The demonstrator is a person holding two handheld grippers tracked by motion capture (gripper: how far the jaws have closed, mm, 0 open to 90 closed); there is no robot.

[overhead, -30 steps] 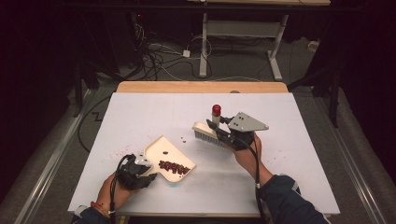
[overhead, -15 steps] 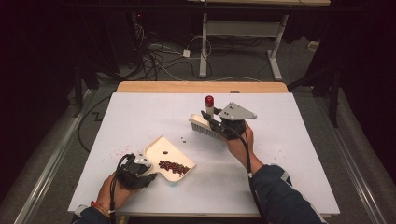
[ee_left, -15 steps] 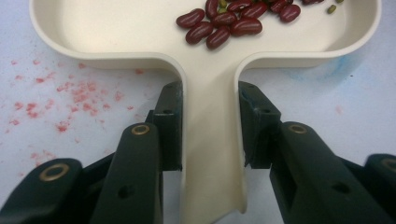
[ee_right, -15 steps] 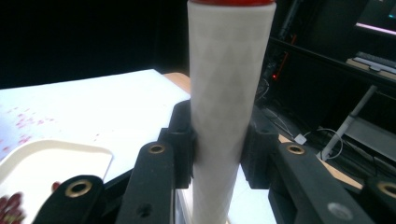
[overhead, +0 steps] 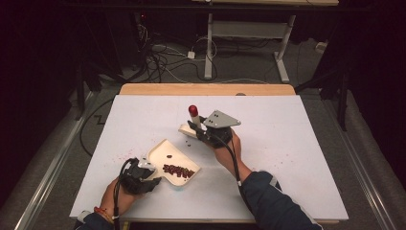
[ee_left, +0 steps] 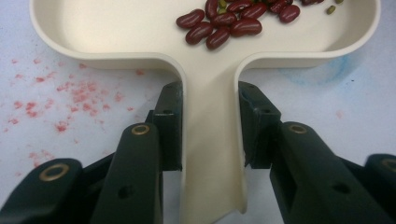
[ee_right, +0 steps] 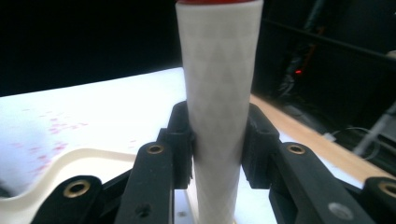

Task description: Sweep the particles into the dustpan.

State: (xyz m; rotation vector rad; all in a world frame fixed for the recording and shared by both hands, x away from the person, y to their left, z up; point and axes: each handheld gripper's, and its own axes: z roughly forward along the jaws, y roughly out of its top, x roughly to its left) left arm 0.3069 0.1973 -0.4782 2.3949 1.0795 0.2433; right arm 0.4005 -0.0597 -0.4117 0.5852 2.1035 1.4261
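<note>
A cream dustpan [overhead: 160, 151] lies on the white table at the front left, with a heap of red kidney beans [overhead: 178, 170] in it. My left gripper [overhead: 146, 179] is shut on the pan's handle [ee_left: 212, 140], both pads pressing its sides; the beans [ee_left: 224, 23] lie just beyond. My right gripper [overhead: 199, 130] is shut on the white handle [ee_right: 219, 93] of a small brush with a red tip [overhead: 193, 110]. The brush head [overhead: 186, 129] is low over the table just behind the pan, near a few loose beans [overhead: 187, 142].
Red stains [overhead: 122, 155] mark the table left of the pan and show beside the left jaw [ee_left: 70, 93]. A wooden strip [overhead: 206, 89] runs along the table's far edge. Cables and desk legs lie on the floor beyond.
My right gripper has carried the brush to the left and slightly down, closer to the pan. The left gripper and the pan have stayed put.
</note>
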